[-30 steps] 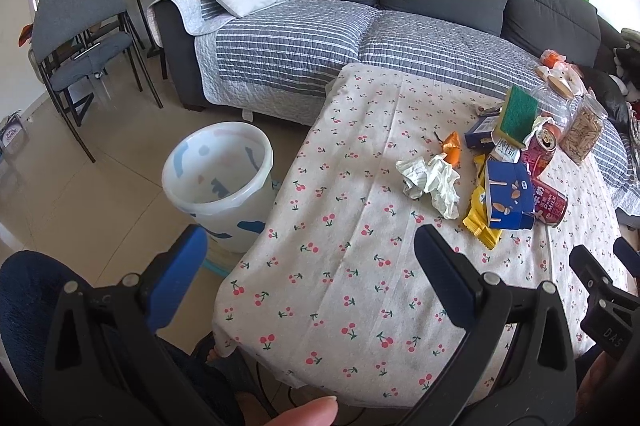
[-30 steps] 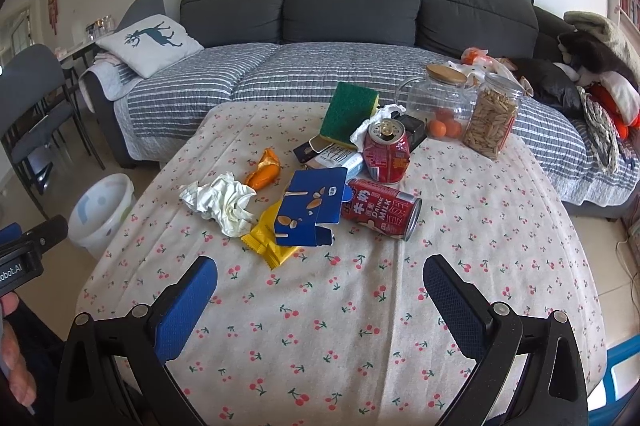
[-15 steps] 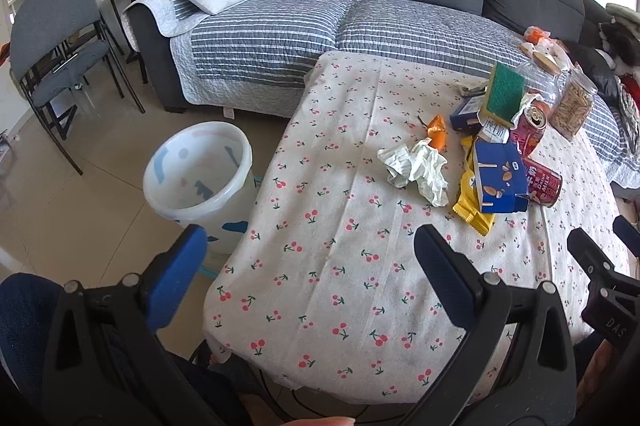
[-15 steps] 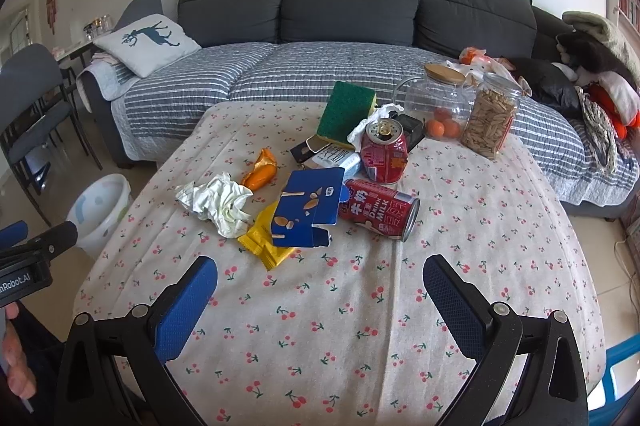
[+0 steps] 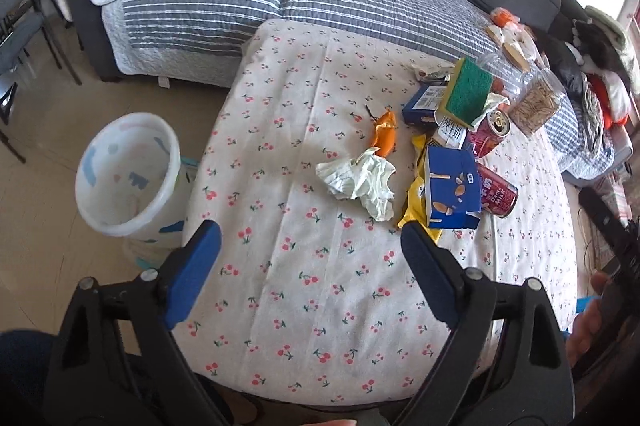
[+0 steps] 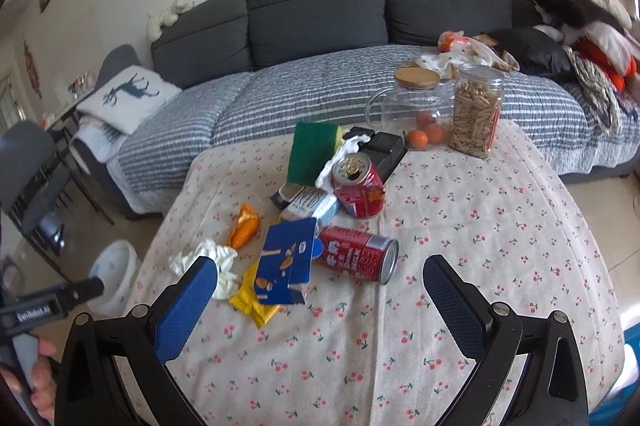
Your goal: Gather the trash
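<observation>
Both claws hang wide and hold nothing above the near edge of the desk [image 5: 280, 306]. The left claw [image 5: 310, 250] is over bare cloth near the left edge; the right claw [image 6: 320, 280] sits just short of the litter. Toward the far right of the desk lie crumpled paper [image 5: 360, 177], an orange wrapper [image 5: 385, 133], a yellow wrapper [image 6: 252, 300], a blue box [image 6: 290, 264] and two red cans [image 6: 356, 258]. A white bin [image 5: 124, 171] stands on the floor beside the left edge.
</observation>
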